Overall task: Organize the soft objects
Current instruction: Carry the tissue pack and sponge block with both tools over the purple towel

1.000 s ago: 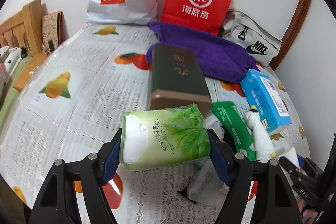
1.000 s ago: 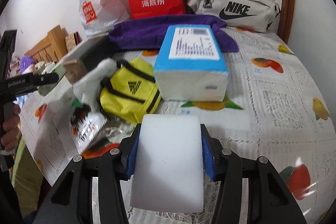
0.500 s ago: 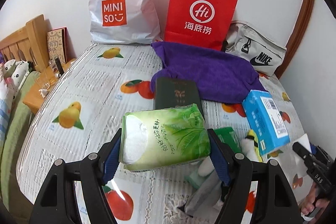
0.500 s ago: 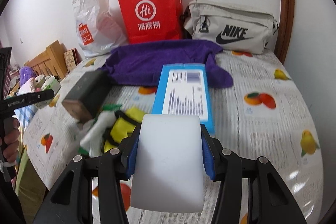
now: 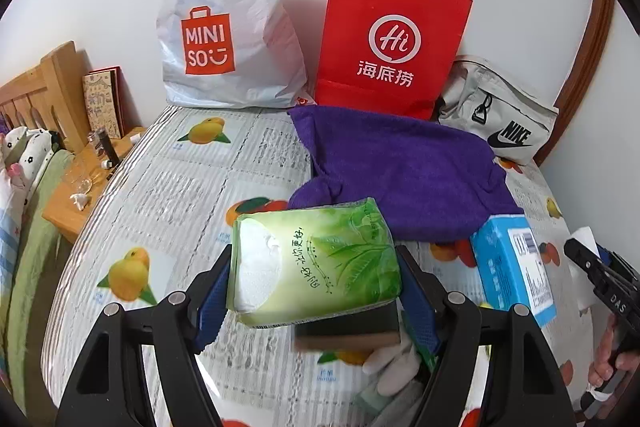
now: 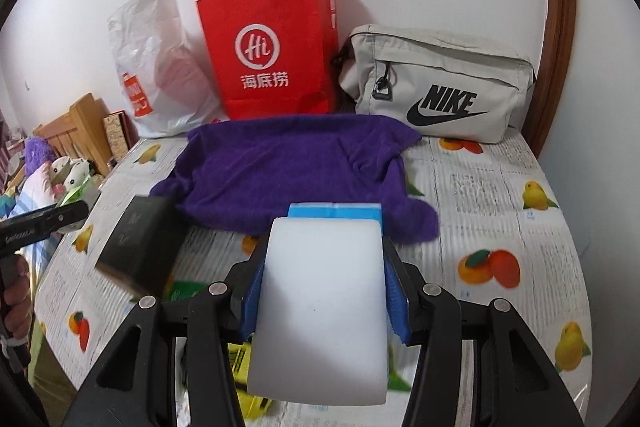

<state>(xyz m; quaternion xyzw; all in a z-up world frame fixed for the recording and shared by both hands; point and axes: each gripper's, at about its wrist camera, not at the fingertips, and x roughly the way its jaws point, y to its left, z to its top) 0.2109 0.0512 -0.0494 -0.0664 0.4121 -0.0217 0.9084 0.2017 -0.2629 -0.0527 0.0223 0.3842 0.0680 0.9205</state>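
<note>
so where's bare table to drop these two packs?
Free: left half of the tablecloth, between the MINISO bag and near edge; right strip beside the purple towel, below the Nike bag. Crowded: centre front, by the dark box and blue pack.

The left tool (image 5: pixel 314 277) points steeply down over the worktop's near edge, its blue pads clamped on both ends of a green tissue pack (image 5: pixel 316 263). The right tool (image 6: pixel 322 287), likewise tilted down, grips a white sponge block (image 6: pixel 320 315) between its pads. A hand (image 6: pixel 16 299) holds the left tool's grip; fingers (image 5: pixel 608 367) wrap the right one's.
</note>
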